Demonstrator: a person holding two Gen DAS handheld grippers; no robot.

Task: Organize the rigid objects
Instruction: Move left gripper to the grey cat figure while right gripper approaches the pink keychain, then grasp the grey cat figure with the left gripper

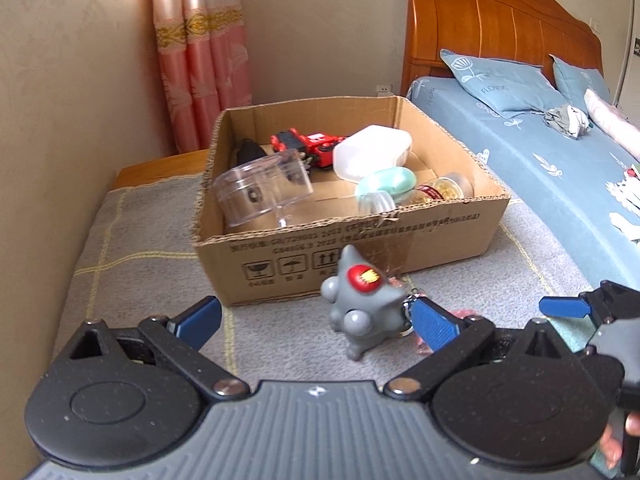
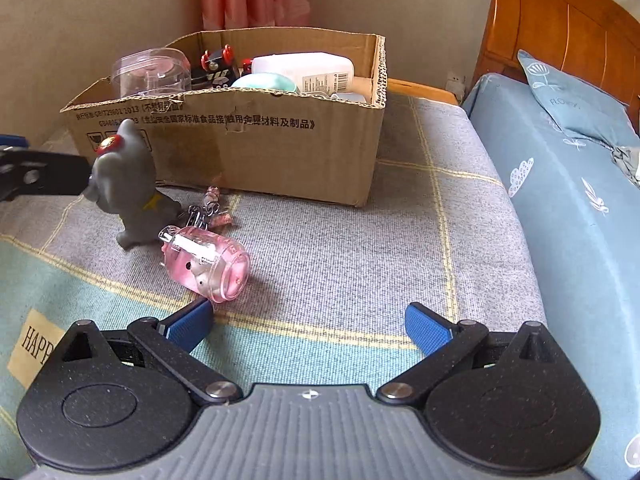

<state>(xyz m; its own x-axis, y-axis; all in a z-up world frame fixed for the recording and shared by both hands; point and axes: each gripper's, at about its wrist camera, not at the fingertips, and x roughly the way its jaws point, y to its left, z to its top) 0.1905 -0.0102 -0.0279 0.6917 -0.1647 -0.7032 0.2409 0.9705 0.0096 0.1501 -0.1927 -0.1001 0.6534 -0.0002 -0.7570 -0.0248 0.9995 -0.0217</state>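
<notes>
Left tongs (image 1: 316, 322): blue pads spread wide apart, nothing between them, held low over the grey checked blanket (image 1: 132, 248). Right tongs (image 2: 308, 326): also spread apart and empty, over the teal band of the same blanket. Just ahead of the right tongs' left pad lies a pink transparent keychain capsule (image 2: 208, 266), on its side, with a small figure visible inside; its metal rings and a short pink charm trail away from it toward the box. Touching or just beside those rings stands a grey rubbery figure (image 1: 360, 302) with bulging eyes and a red-and-yellow disc on its head, upright but leaning; in the left view it sits between the left tongs' pads in line of sight, further out, with the right pad overlapping its side — contact there cannot be told. In the right view a dark part of the left tool reaches up to the figure's face. Beyond the figure, near it, an open cardboard box (image 1: 452, 232) with printed text rests on the blanket. Inside: a clear round plastic container (image 1: 260, 190) tipped at the left, a red and black toy vehicle (image 1: 308, 144) behind it, a white rectangular container (image 1: 372, 152), a mint-green oval case (image 1: 388, 184), and a small jar with gold contents (image 1: 444, 188) at the right front corner. Right of the blanket, a bed (image 1: 540, 168) with blue floral sheets, pillows and a wooden headboard; pink curtain (image 1: 200, 52) at the back wall.
</notes>
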